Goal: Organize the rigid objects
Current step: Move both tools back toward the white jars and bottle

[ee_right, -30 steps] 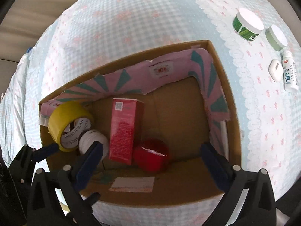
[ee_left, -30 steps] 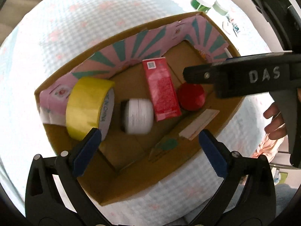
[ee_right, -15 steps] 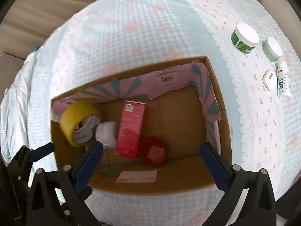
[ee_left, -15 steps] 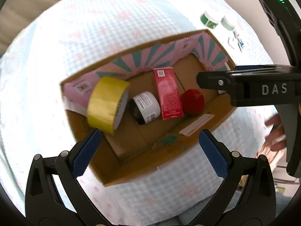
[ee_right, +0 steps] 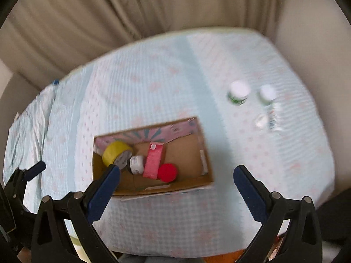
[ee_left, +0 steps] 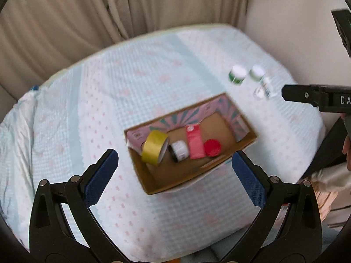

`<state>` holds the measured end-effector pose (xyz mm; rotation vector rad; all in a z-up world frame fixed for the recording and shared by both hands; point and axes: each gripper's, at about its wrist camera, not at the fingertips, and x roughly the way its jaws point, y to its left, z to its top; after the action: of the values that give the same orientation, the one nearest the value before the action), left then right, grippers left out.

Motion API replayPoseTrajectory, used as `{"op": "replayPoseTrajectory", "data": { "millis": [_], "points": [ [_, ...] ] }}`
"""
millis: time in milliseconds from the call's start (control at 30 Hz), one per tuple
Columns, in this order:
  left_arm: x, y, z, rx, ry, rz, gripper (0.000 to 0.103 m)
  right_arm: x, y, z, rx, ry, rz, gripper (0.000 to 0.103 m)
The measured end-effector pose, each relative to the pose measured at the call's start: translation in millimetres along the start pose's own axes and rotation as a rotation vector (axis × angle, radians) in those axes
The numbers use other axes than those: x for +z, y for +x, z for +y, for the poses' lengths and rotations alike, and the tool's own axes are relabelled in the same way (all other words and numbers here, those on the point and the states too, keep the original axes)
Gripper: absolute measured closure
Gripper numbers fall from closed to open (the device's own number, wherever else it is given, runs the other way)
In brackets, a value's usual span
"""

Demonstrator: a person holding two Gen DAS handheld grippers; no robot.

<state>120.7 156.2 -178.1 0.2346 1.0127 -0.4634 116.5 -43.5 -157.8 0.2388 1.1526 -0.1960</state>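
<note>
Left tongs and right tongs, both spread wide and empty, above a cardboard box on the cloth-covered surface holding yellow tape, white jar, red carton and red lid; further jars stand well apart.

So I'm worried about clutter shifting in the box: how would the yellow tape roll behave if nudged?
The yellow tape roll stands on its edge, tilted against the box wall, so it would probably roll or flop flat. It looks rigid and hollow, likely light for its size. The small white jar beside it might get knocked.
</note>
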Motion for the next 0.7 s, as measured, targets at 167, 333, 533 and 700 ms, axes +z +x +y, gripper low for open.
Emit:
{"op": "replayPoseTrajectory", "data": {
  "millis": [167,333,533,700],
  "points": [
    [14,-44,-25,-0.057,-0.019,-0.085,0.000,-9,-46,-20,-0.099,0.003,-0.060,0.000],
    [28,-64,-59,-0.093,-0.005,-0.146,0.000,-18,-81,-44,-0.175,0.007,-0.107,0.000],
    [44,-68,-106,-0.131,0.021,-0.183,0.000,-19,-105,-93,-0.185,0.047,-0.141,0.000],
    [59,-60,-154,-0.109,0.025,-0.191,0.000,-10,-107,-138,-0.168,0.043,-0.159,0.000]
  ]
}}
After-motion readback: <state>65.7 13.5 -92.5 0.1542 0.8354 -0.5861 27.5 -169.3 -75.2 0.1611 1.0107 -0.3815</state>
